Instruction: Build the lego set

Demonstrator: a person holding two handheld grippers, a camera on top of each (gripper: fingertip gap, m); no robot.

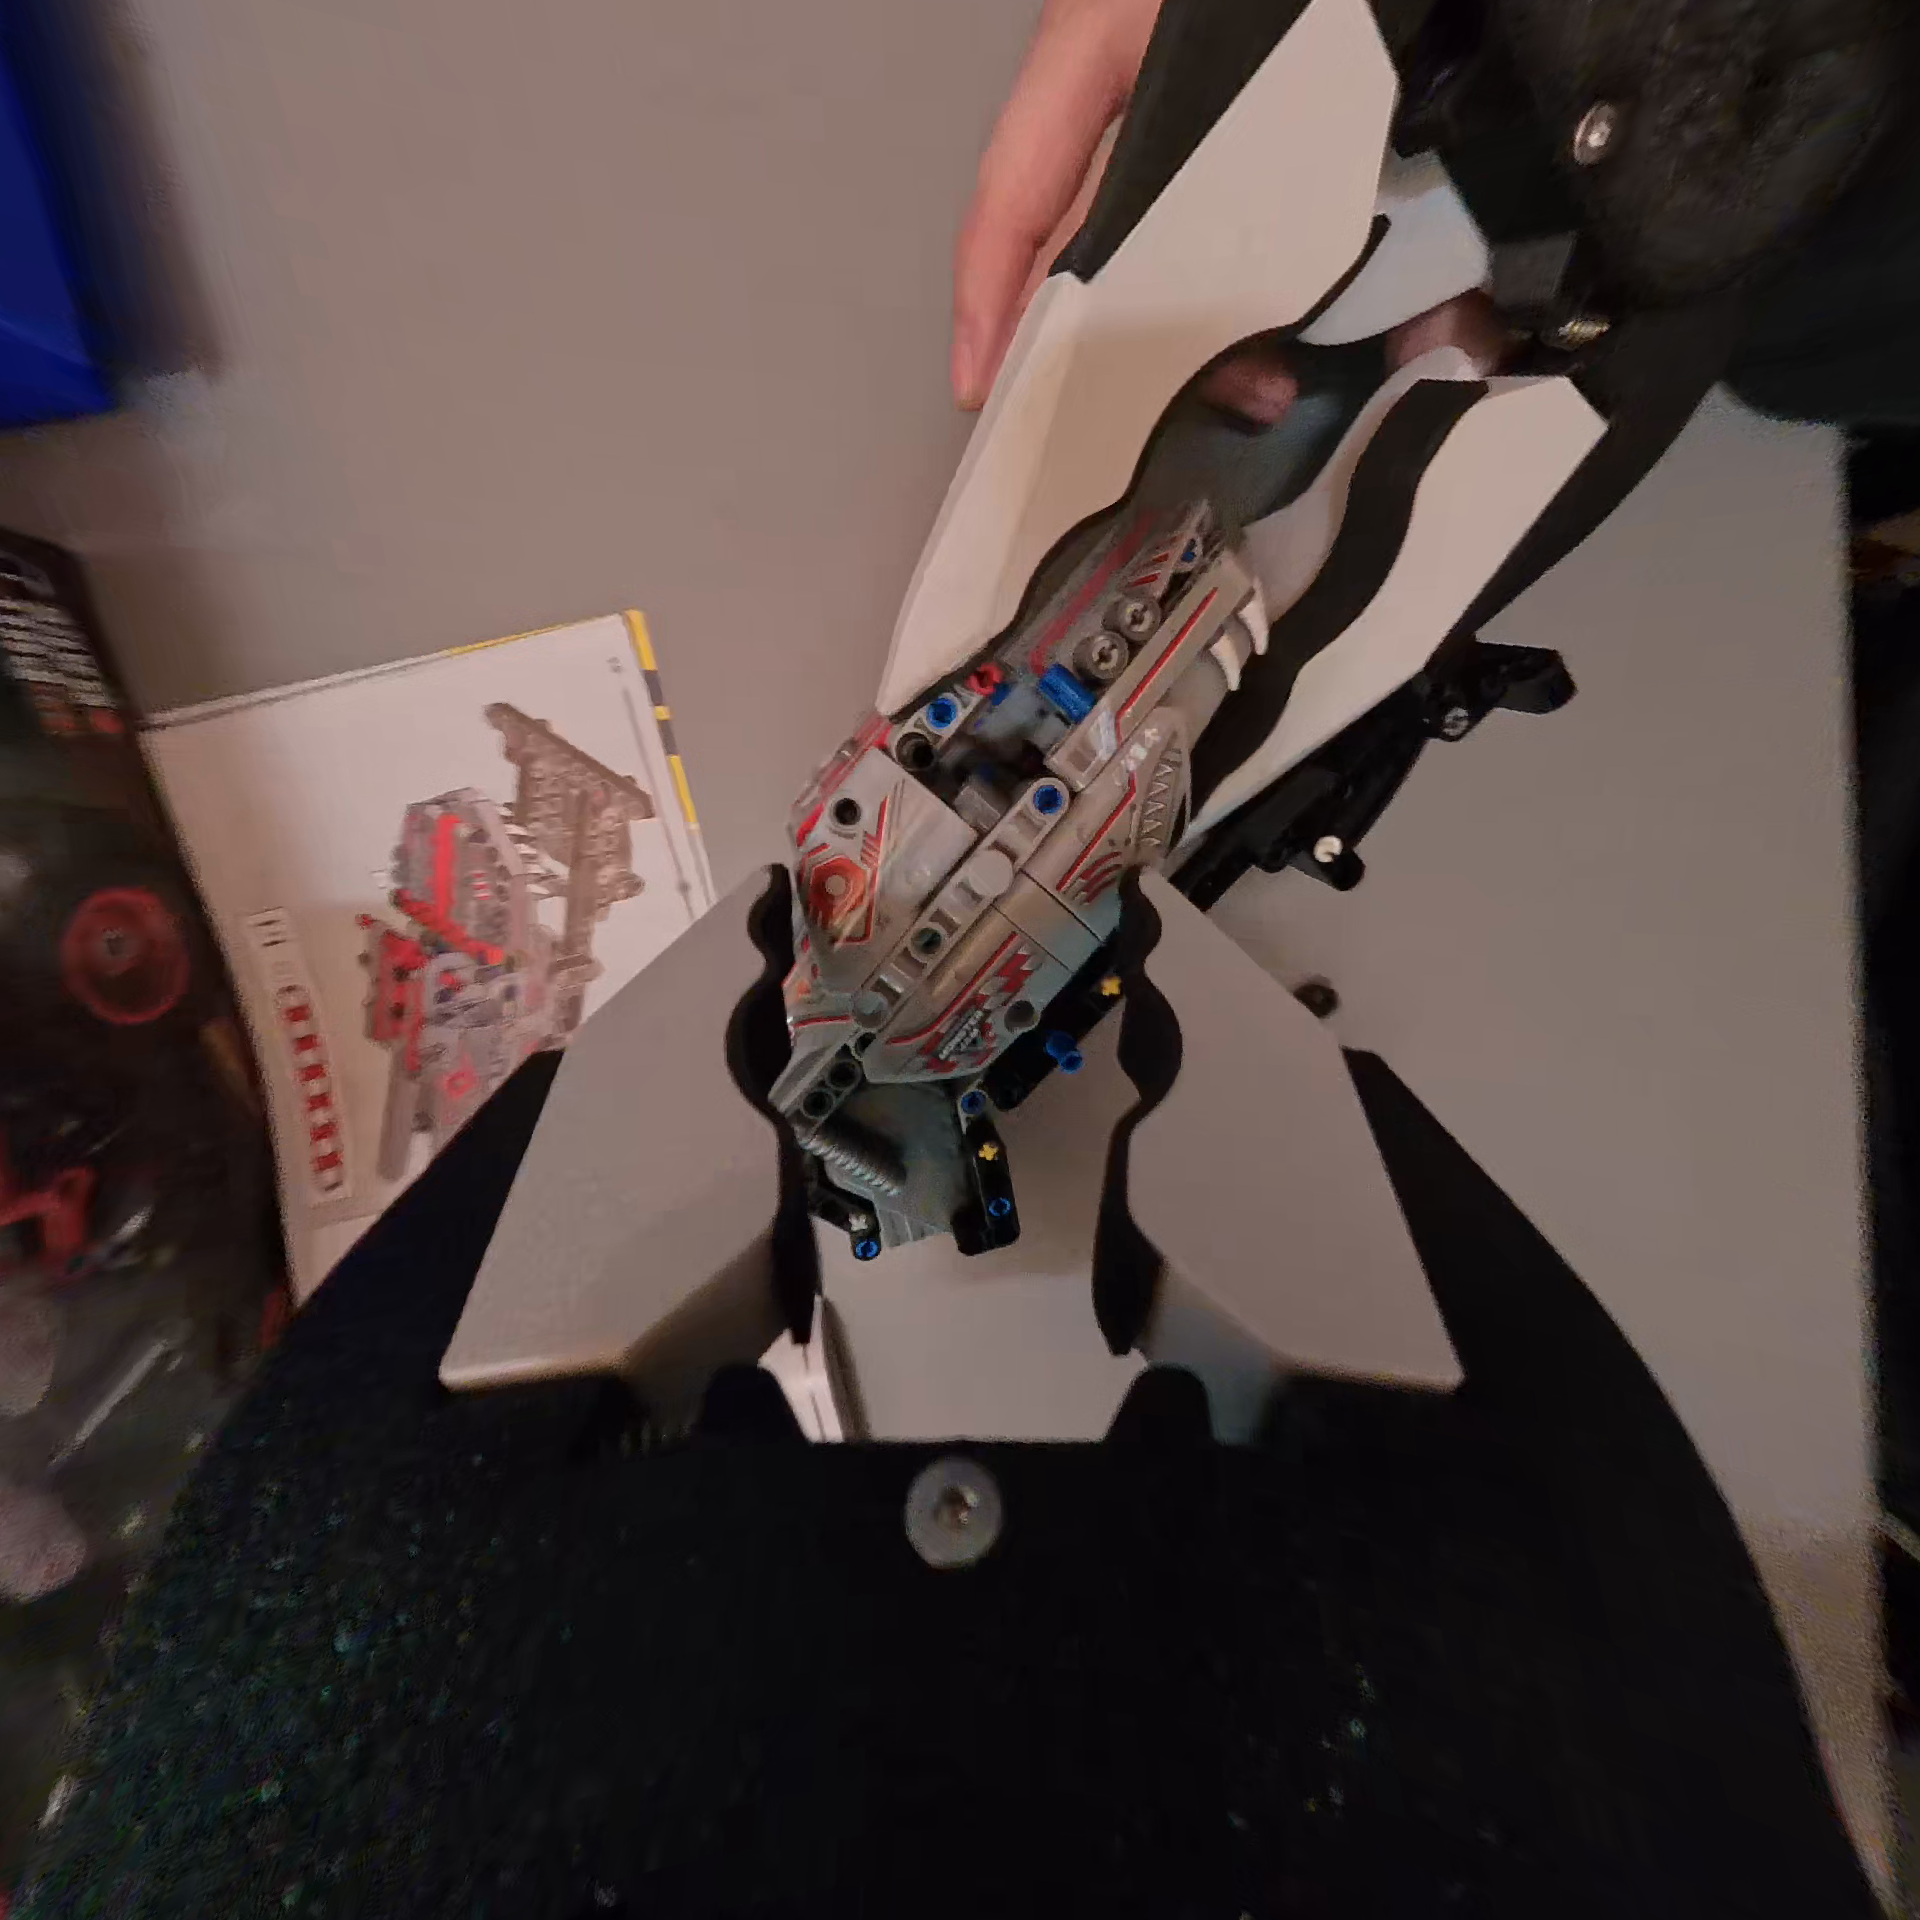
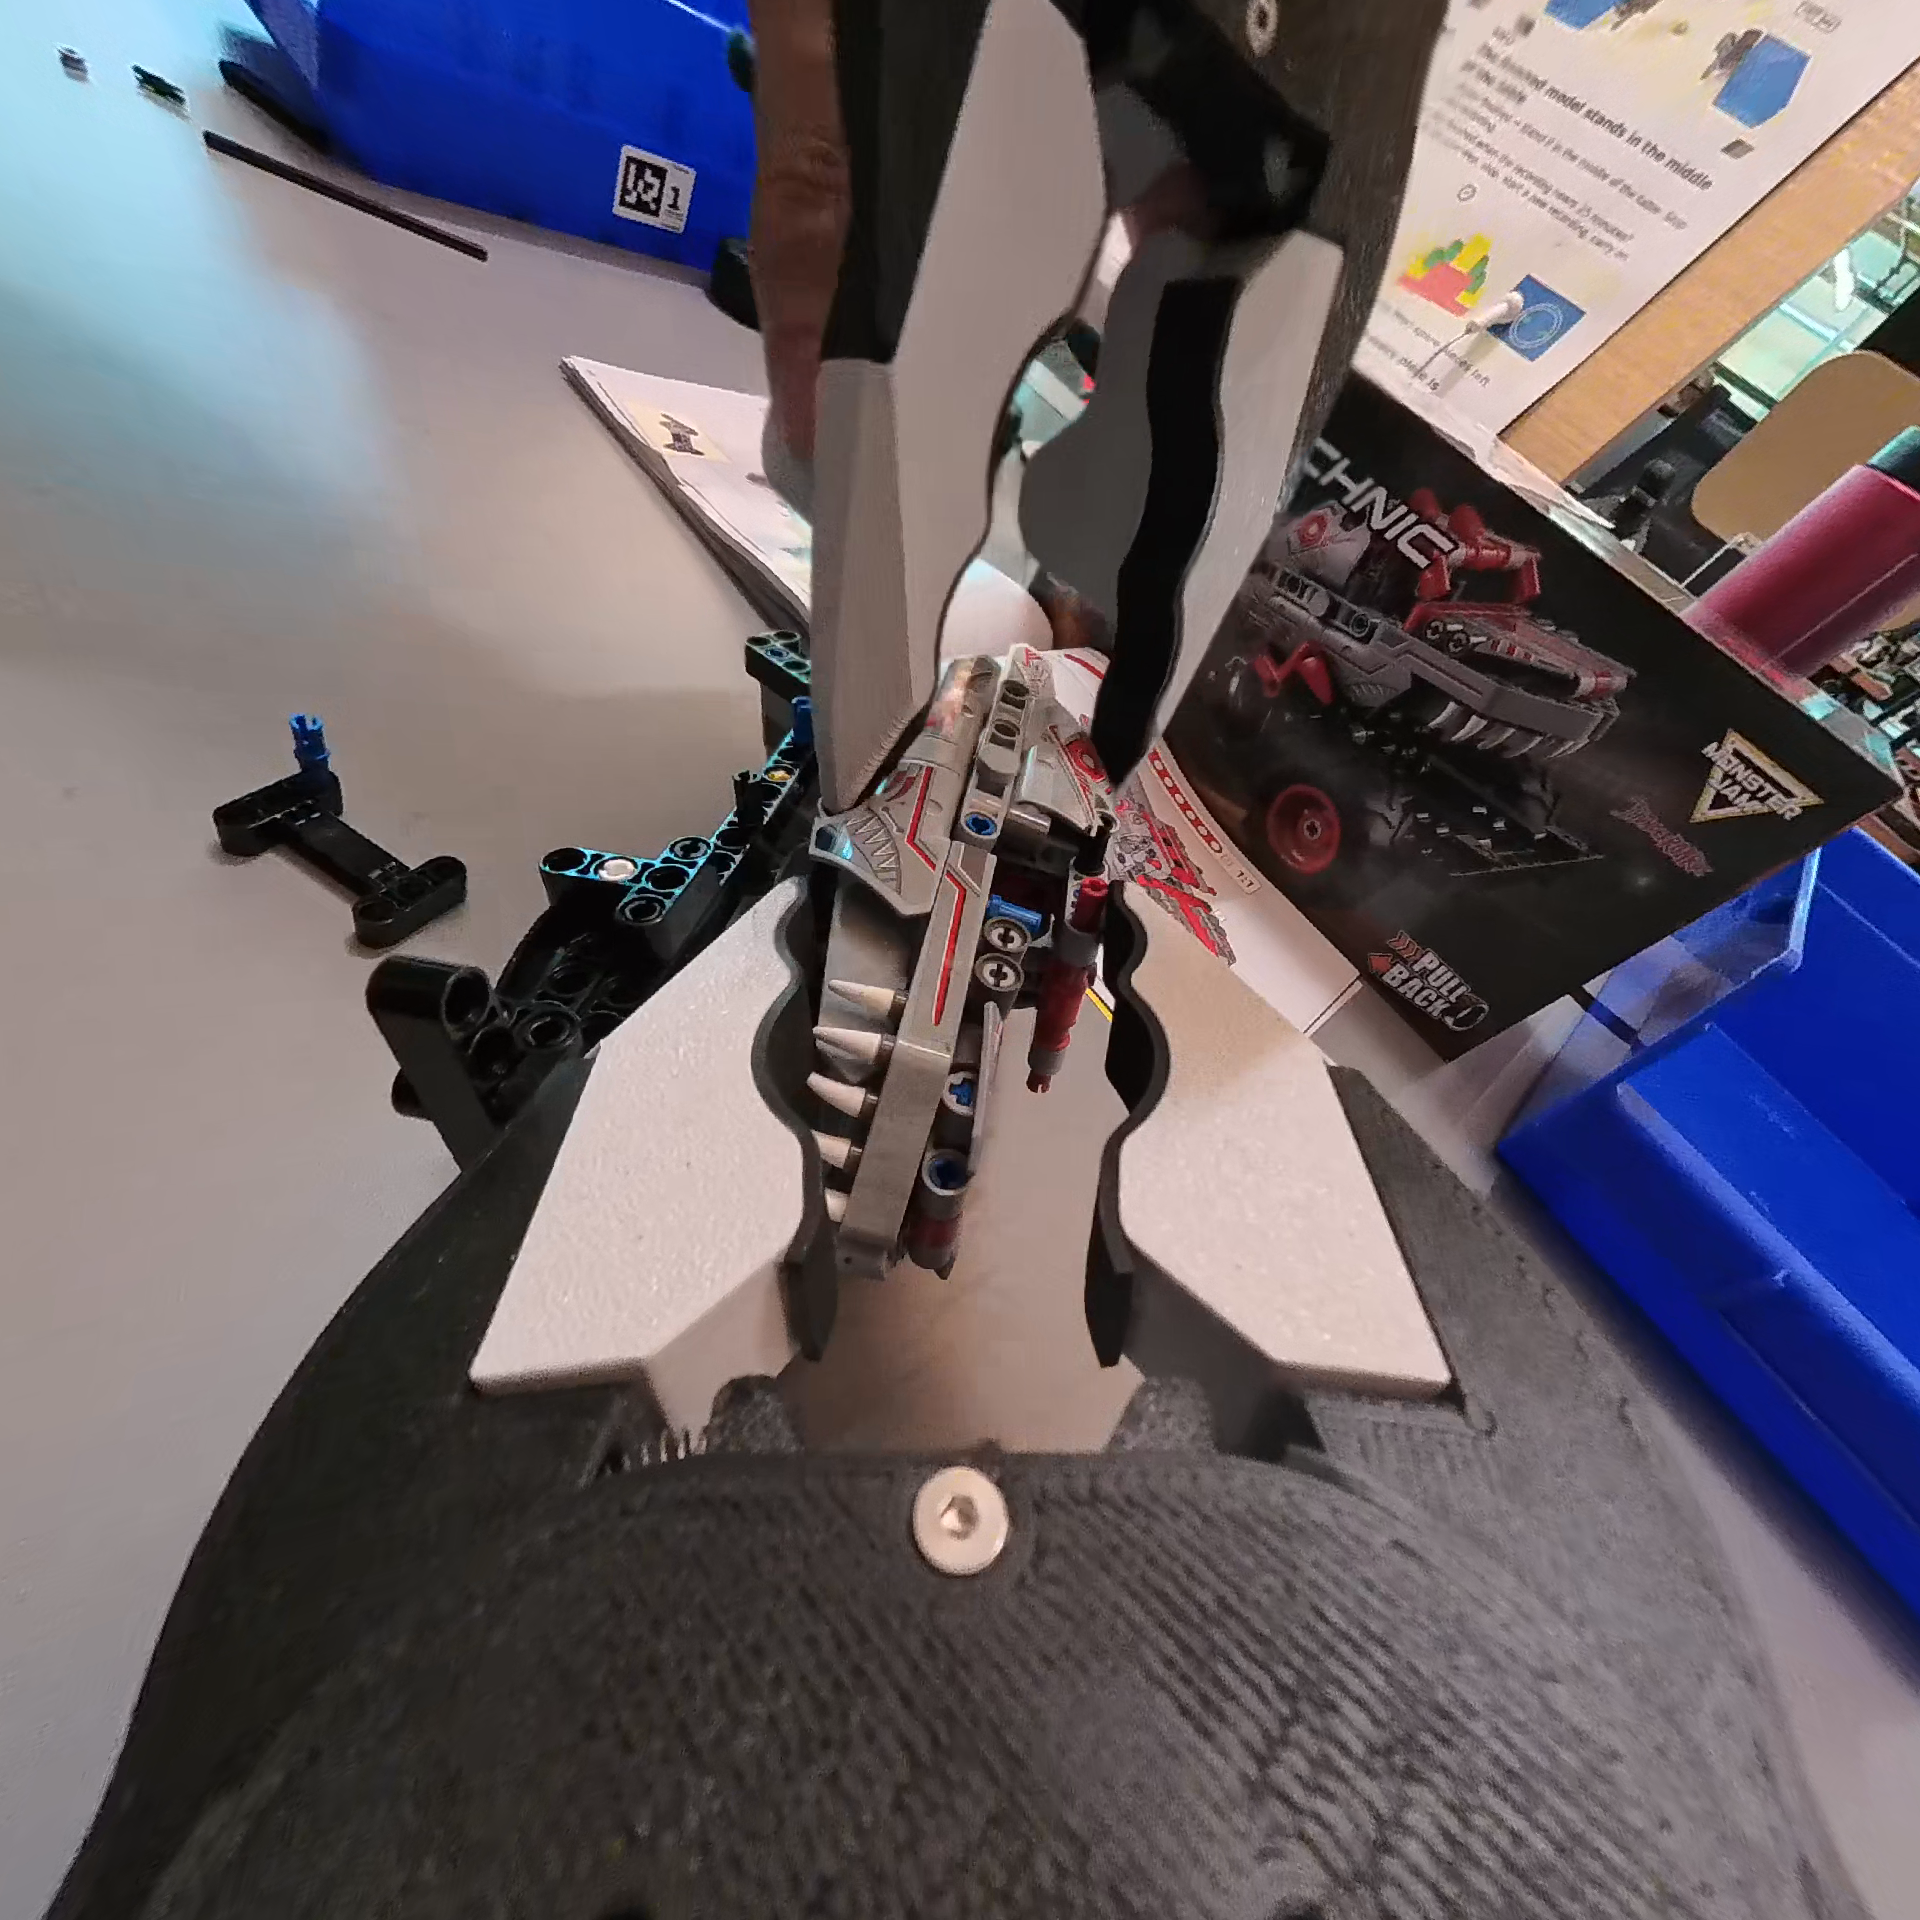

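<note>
Both grippers hold one grey Lego model body (image 1: 966,914) with red stripes and white teeth, lifted above the table. In the left wrist view my left gripper (image 1: 951,904) is shut on its near end, and my right gripper (image 1: 1044,758) comes in from the upper right, shut on the far end. In the right wrist view my right gripper (image 2: 961,914) clamps the toothed end of the model (image 2: 925,997), and my left gripper (image 2: 977,784) reaches down from above onto the other end. A black chassis frame (image 2: 623,935) lies on the table just below and left of the model; it also shows in the left wrist view (image 1: 1382,769).
A black T-shaped piece with a blue pin (image 2: 332,852) lies to the left. The open instruction booklet (image 1: 436,883) and the set's box (image 2: 1507,727) are close by. Blue bins stand at the right (image 2: 1766,1143) and far left (image 2: 520,104). A thin black axle (image 2: 343,192) lies near the far bin. A hand (image 1: 1018,208) holds the right gripper.
</note>
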